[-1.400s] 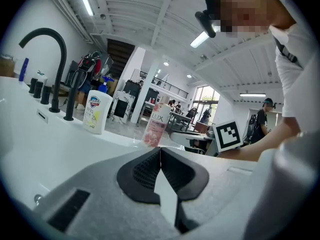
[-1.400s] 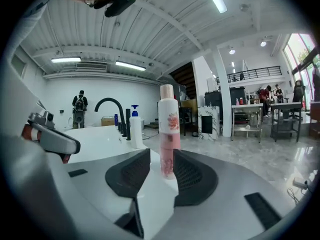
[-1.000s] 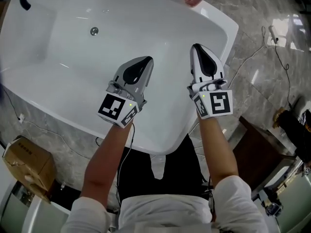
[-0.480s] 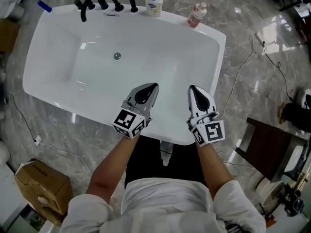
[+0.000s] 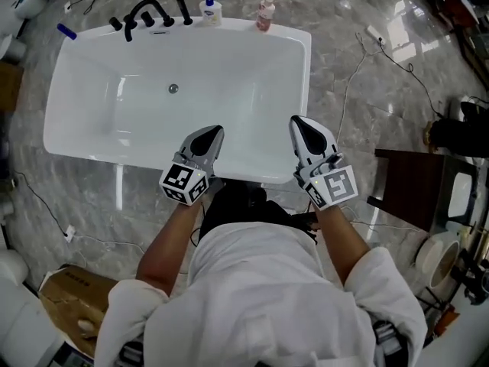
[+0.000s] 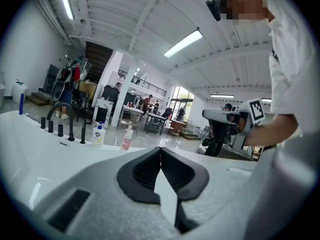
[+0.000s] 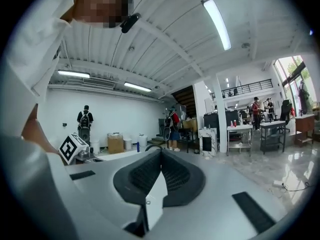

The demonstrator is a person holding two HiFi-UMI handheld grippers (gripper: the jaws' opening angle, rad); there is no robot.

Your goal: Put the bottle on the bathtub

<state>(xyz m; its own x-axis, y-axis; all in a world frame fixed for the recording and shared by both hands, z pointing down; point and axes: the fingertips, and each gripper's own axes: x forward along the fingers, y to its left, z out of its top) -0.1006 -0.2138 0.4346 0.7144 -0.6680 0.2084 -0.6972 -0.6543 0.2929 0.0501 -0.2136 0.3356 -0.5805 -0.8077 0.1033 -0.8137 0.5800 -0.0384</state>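
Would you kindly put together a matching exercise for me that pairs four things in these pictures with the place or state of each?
Things:
1. pink bottle
2. black faucet
3. cardboard box
4. left gripper

Places or states:
A. jaws together, nothing between them
B. on the floor, at the lower left of the head view
C. on the far rim of the bathtub, right of the pump bottle
D. on the far rim, left of the pump bottle

Pairs: 1-C, 2-D, 3-B, 4-A.
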